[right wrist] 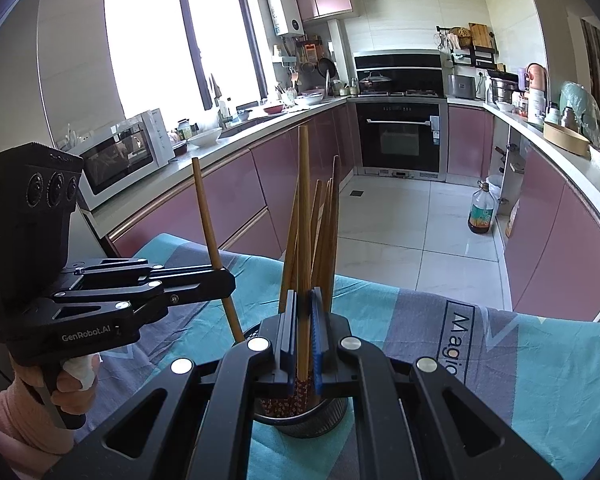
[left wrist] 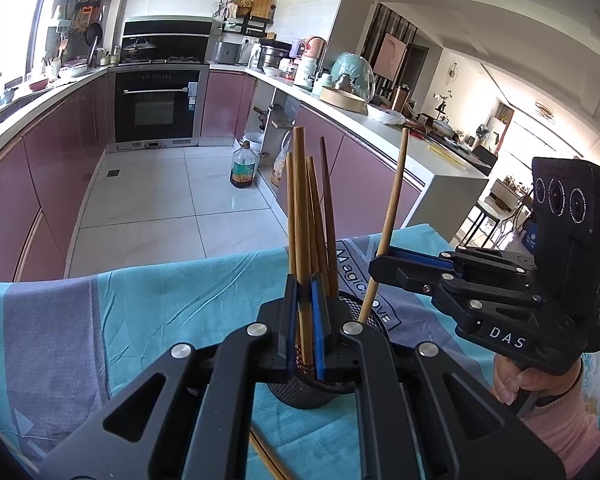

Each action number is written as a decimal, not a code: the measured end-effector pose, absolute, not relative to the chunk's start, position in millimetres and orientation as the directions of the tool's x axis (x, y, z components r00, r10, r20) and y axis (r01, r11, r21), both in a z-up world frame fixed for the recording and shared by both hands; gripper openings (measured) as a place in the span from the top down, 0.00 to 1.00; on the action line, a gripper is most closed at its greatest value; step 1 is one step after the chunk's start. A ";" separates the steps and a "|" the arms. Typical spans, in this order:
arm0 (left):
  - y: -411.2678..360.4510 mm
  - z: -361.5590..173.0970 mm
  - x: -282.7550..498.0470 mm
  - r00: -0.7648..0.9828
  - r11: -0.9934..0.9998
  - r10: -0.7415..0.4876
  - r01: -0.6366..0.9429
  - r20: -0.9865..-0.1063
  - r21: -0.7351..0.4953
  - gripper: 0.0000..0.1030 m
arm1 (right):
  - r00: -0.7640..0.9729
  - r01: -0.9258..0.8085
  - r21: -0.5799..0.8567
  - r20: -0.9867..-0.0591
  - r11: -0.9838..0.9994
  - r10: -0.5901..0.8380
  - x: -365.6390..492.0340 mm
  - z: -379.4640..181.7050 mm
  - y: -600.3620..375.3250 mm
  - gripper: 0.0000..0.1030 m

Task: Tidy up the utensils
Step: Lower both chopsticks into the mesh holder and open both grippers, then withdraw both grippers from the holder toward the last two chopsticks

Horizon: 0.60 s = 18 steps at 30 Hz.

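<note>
A black mesh holder (left wrist: 300, 394) (right wrist: 300, 420) stands on the blue and grey cloth (left wrist: 140, 320) with several wooden chopsticks (left wrist: 327, 216) (right wrist: 328, 224) upright in it. My left gripper (left wrist: 304, 292) (right wrist: 226, 276) is shut on one chopstick (left wrist: 299, 200) (right wrist: 208, 224), held nearly upright over the holder. My right gripper (right wrist: 304, 304) (left wrist: 380, 258) is shut on another chopstick (right wrist: 303, 200) (left wrist: 394, 200). Both held sticks point their lower ends down into the holder's mouth. The holder's inside is mostly hidden behind the fingers.
A loose chopstick (left wrist: 266, 456) lies on the cloth near me. A person's hand (left wrist: 516, 380) in a pink sleeve holds each gripper. Beyond the table edge are a tiled floor (right wrist: 400, 232), pink cabinets, an oven (right wrist: 400, 136), a microwave (right wrist: 120, 156) and an oil bottle (right wrist: 482, 212).
</note>
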<state>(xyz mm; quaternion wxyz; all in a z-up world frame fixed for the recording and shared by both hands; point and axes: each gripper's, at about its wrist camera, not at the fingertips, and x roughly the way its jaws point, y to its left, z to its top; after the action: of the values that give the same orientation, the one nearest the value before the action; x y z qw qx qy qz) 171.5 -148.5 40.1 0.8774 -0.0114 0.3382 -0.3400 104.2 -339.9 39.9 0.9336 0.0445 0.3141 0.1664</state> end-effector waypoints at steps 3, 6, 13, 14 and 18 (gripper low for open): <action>-149.3 37.7 175.2 0.539 0.769 -0.603 0.588 -0.588 -0.249 0.93 | 0.744 -0.281 0.188 -0.576 0.941 0.337 106.7 38.3 -338.9 0.95; -149.7 36.4 175.9 0.539 0.770 -0.601 0.589 -0.590 -0.246 0.93 | 0.742 -0.278 0.188 -0.580 0.942 0.335 109.4 36.8 -338.9 0.95; -152.5 28.0 182.6 0.525 0.769 -0.598 0.588 -0.606 -0.249 0.92 | 0.741 -0.263 0.199 -0.586 0.944 0.330 111.4 31.2 -339.2 0.95; -152.7 25.8 184.8 0.522 0.770 -0.596 0.586 -0.610 -0.251 0.92 | 0.741 -0.262 0.201 -0.585 0.944 0.330 112.2 31.0 -339.3 0.95; -155.9 18.6 187.6 0.513 0.770 -0.594 0.586 -0.620 -0.253 0.92 | 0.737 -0.257 0.217 -0.587 0.942 0.336 113.4 27.6 -340.9 0.93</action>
<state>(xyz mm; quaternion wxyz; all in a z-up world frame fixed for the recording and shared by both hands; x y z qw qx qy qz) 187.6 -155.9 18.6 0.8698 -0.0055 0.3585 -0.3391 113.4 -340.9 27.6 0.9299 0.0610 0.3259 0.1594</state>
